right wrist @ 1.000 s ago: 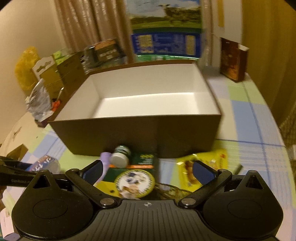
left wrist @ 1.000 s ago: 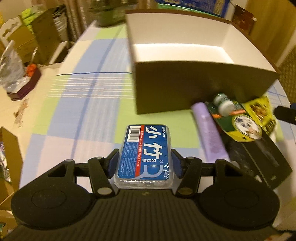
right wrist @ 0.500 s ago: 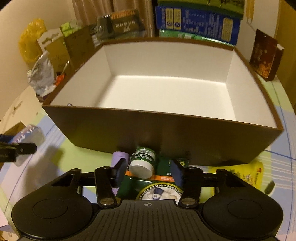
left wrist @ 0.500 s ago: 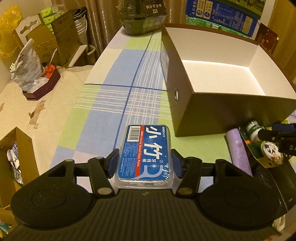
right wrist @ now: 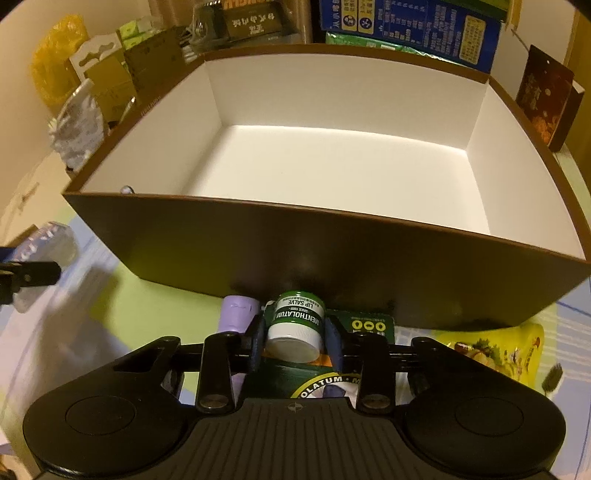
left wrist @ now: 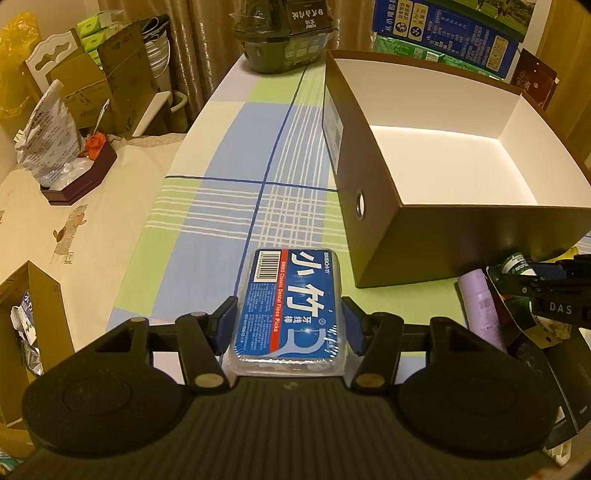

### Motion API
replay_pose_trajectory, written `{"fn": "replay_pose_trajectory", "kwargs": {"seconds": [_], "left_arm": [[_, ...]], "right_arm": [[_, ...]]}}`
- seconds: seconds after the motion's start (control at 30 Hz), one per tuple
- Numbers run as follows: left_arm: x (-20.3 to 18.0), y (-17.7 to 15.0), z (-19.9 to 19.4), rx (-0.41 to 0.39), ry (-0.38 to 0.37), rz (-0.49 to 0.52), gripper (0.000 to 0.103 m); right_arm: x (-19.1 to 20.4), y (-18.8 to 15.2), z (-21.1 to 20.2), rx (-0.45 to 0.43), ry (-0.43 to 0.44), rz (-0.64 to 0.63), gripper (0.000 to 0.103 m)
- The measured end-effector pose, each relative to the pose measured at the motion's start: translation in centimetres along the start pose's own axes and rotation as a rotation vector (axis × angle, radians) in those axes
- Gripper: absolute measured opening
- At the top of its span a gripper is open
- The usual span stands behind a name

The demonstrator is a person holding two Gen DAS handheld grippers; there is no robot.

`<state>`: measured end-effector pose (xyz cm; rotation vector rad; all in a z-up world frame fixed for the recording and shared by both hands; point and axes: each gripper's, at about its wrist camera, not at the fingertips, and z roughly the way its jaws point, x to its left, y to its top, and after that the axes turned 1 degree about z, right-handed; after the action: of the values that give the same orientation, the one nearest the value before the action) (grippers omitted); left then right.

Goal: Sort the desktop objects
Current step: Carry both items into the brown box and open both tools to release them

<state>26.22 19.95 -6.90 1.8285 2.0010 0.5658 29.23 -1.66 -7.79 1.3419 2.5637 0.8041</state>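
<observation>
My left gripper (left wrist: 290, 325) is shut on a blue dental floss pick box (left wrist: 291, 306), held above the checked tablecloth, left of the brown box (left wrist: 461, 243). My right gripper (right wrist: 295, 339) is shut on a green and white Menthol lip salve jar (right wrist: 295, 325) just in front of the brown box's near wall (right wrist: 295, 254). The box is open at the top, with a white bare inside. A purple tube (right wrist: 236, 314) lies next to the jar; it also shows in the left wrist view (left wrist: 480, 310).
A green Mentholatum card (right wrist: 365, 325) and a yellow snack packet (right wrist: 491, 350) lie by the jar. A black case (left wrist: 535, 369) lies at the right. Blue cartons (right wrist: 406, 26) and a dark container (left wrist: 288, 40) stand behind the box. The table's left edge (left wrist: 162, 192) drops to clutter.
My right gripper has closed on the lip salve jar and moved nearer the box wall. My left gripper has kept hold of the floss box and swung left, away from the brown box.
</observation>
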Motion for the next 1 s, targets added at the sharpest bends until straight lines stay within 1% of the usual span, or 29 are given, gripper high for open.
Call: {"fn": "replay_pose_trajectory", "kwargs": {"seconds": [0.17,0.3,0.37,0.43,0.53,0.67,0.73,0.83,1.0], "left_arm": [[-0.1,0.0,-1.4,-0.016,-0.014,-0.004,0.053],[-0.4,0.8,-3.2,-0.041,-0.041,-0.005,0.053],[-0.9,1.5,-4.3,-0.067,-0.055,0.004,0.053],[-1.4,2.3,-5.3,-0.095,-0.072,0.014,0.053],[-2.5,3.6,-6.5,-0.139,-0.096,0.035,0.053],[-4.2,5.2,-7.3,-0.179,-0.143,0.065,0.053],[-5.1,6.0,-7.2,-0.192,-0.153,0.083,0.053],[-6.8,7.6,-6.6,-0.214,-0.168,0.100,0.053],[-9.2,10.3,-4.7,-0.226,-0.176,0.103,0.053]], "right_arm": [[-0.7,-0.2,-4.3,-0.050,0.063,0.011,0.031],[-1.8,0.0,-7.5,-0.097,0.098,0.031,0.031],[-2.2,0.2,-8.7,-0.119,0.117,0.033,0.031],[-2.0,0.5,-9.9,-0.147,0.110,0.015,0.031],[-2.3,1.1,-11.5,-0.186,0.137,0.034,0.030],[-2.8,2.9,-12.6,-0.251,0.120,0.033,0.030],[-3.2,3.9,-12.8,-0.279,0.110,0.035,0.030],[-3.8,5.8,-12.7,-0.321,0.103,0.033,0.030],[-4.4,8.5,-11.5,-0.372,0.098,-0.002,0.030]]}}
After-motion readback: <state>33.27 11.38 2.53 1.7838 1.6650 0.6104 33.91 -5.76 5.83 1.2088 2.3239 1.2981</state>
